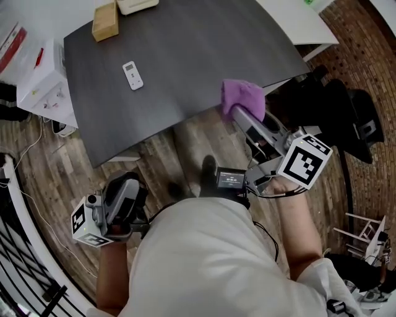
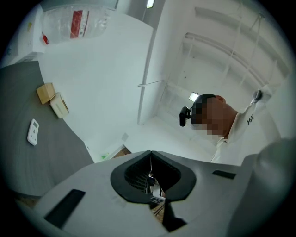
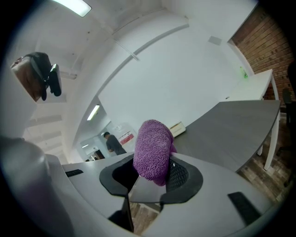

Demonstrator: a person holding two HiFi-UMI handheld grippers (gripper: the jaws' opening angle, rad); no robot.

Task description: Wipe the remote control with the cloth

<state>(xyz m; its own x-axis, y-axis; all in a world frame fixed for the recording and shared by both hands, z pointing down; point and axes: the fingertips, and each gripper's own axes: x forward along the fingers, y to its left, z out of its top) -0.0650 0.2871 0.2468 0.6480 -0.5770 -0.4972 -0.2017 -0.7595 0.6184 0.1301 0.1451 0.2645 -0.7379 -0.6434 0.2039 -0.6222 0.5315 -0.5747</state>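
Observation:
A small white remote control (image 1: 132,75) lies on the dark grey table (image 1: 185,68), towards its left part; it also shows far left in the left gripper view as the remote control (image 2: 32,132). My right gripper (image 1: 238,110) is shut on a purple cloth (image 1: 244,98) and hovers over the table's near right edge, well right of the remote. The cloth (image 3: 152,149) bulges up between its jaws. My left gripper (image 1: 117,204) hangs low beside the person's body, off the table, tilted upward, jaws shut with nothing between them (image 2: 150,162).
A tan wooden block (image 1: 104,21) and a cream object (image 1: 136,5) sit at the table's far edge. White boxes (image 1: 40,80) stand to the left. A black chair (image 1: 346,117) is at the right, over wood flooring. Another person stands far off in the right gripper view.

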